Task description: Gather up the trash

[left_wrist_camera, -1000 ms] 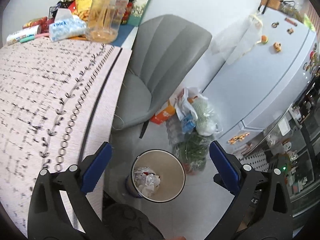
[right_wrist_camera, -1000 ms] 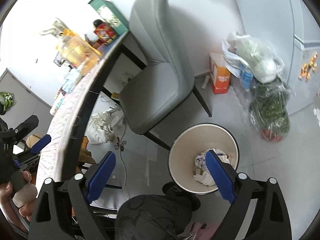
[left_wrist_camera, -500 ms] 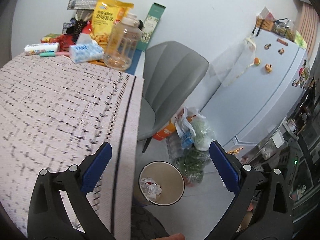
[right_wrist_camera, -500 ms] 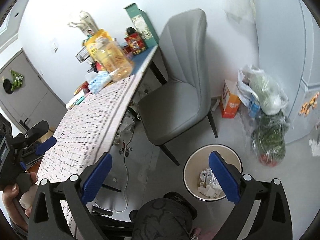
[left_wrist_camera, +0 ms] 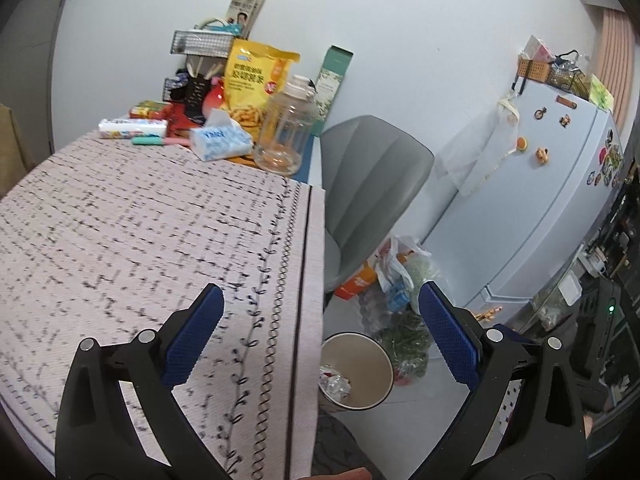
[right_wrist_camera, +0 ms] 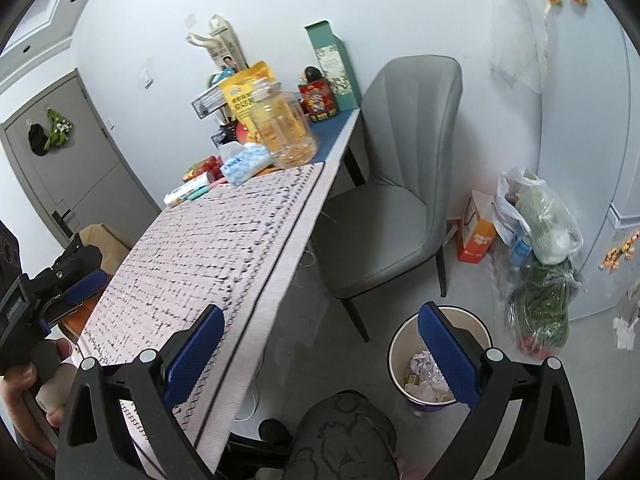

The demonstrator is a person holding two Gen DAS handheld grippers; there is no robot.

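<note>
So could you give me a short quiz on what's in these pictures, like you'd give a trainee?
1. True or false: the left gripper is holding a piece of trash.
2. Where does the trash bin stand: A on the table, B on the floor beside the table, C on the grey chair?
3. What lies inside the bin?

Key: 1 false, both it and the right gripper are open and empty. 2 B. 3 crumpled paper.

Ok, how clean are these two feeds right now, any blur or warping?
Left wrist view: the tablecloth print is smeared by motion blur, while the gripper stays sharp. Right wrist view: crisper overall, but fisheye bends the fridge edge, and the corners are black.
</note>
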